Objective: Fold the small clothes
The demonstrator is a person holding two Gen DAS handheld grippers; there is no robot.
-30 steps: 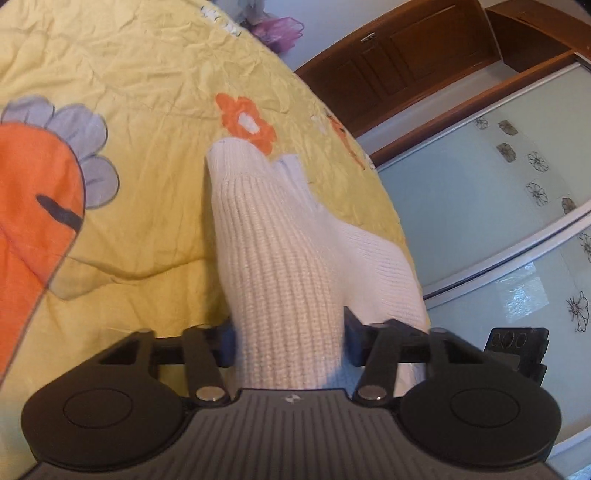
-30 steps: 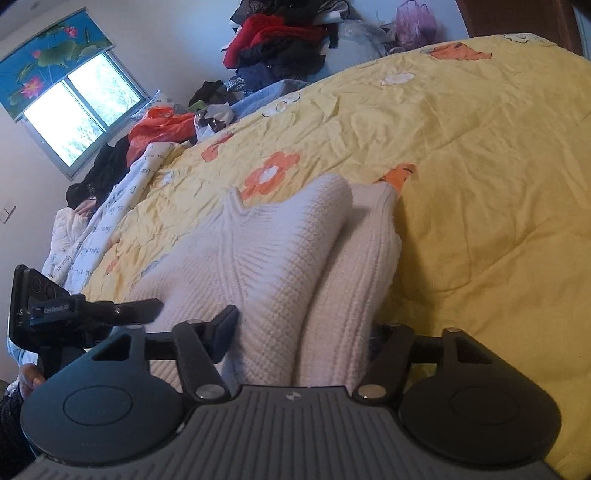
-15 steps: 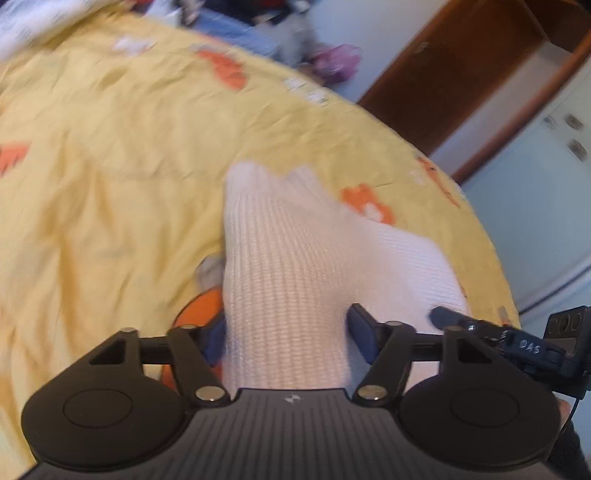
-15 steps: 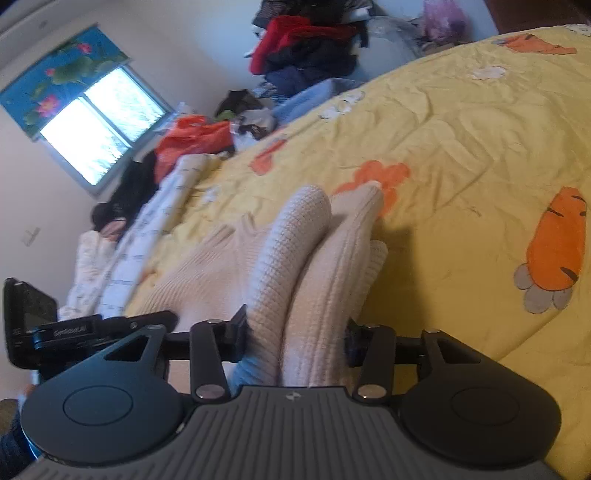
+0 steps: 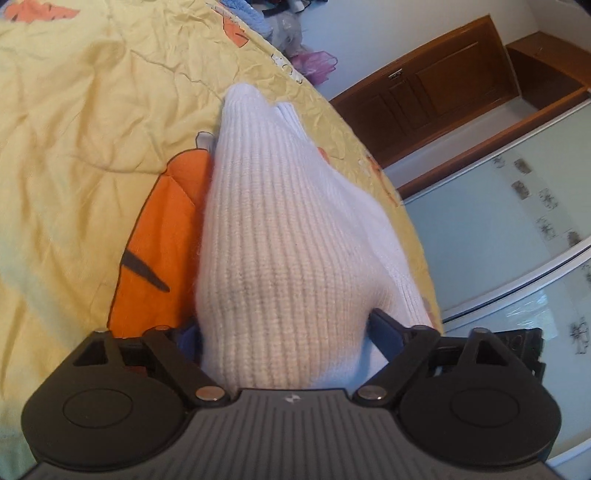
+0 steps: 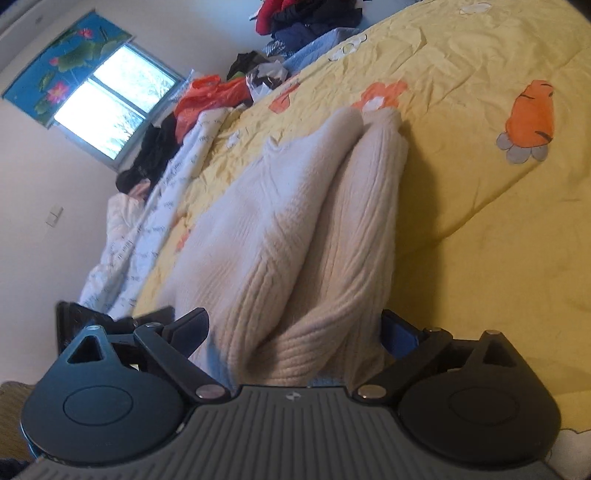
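Left gripper (image 5: 284, 332) and right gripper (image 6: 295, 328) each pinch the cream knit sweater (image 6: 288, 229); no legible writing.

Sweater (image 5: 284, 258) hides tongs' tips; carrot print (image 5: 162, 251) half covered

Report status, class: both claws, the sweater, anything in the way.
Left claw shut on cream sweater. Right claw shut on bunched folds of it. Sweater stretches forward over yellow quilt. Nothing blocking; clothes pile sits at far edge.
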